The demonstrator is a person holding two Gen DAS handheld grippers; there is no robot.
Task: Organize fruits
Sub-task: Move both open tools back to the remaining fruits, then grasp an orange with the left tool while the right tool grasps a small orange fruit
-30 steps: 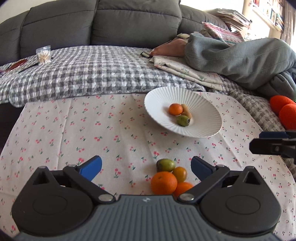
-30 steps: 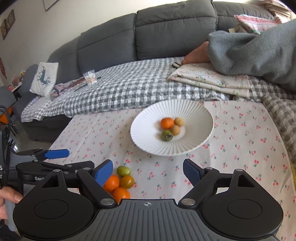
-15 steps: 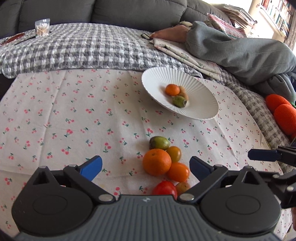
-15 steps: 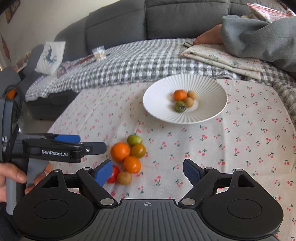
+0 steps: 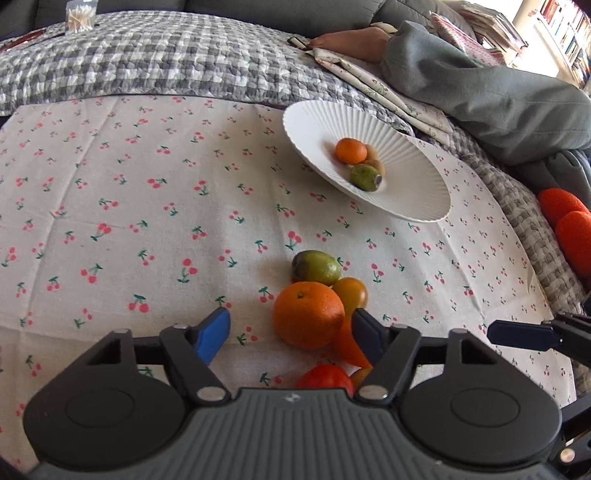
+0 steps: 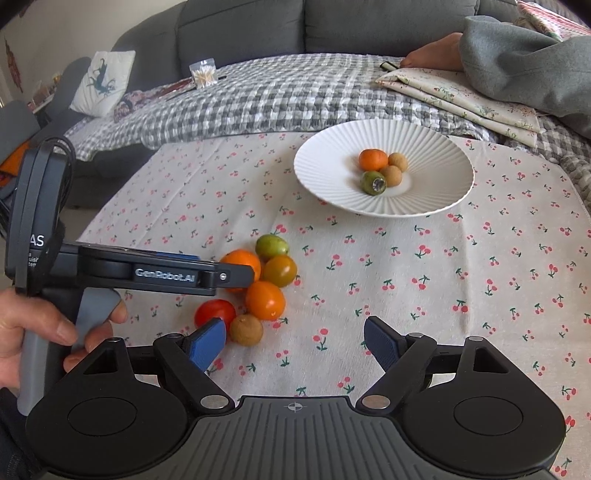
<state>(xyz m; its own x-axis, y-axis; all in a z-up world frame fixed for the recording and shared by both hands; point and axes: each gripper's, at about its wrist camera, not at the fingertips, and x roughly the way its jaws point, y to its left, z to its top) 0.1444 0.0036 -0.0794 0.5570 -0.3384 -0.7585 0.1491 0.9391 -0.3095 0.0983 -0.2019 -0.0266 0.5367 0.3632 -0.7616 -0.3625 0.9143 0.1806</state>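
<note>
Hovering left tongs (image 5: 290, 326) were held apart around orange (image 5: 308, 315) on worktop (image 5: 147, 221); right tongs (image 6: 295, 341) apart, nothing gripped, near plate (image 6: 332, 155).

Place: a home living room.
Seating: a grey sofa (image 6: 240, 26) with a checked blanket (image 6: 277, 96) and a printed cushion (image 6: 101, 83).
Table: a cherry-print cloth (image 6: 480, 277) under a white plate (image 6: 436, 199) of fruit.
Shelves: books (image 5: 569, 40) (top right, blurred).
Company: a bare foot (image 6: 434, 55) resting on the sofa.
</note>
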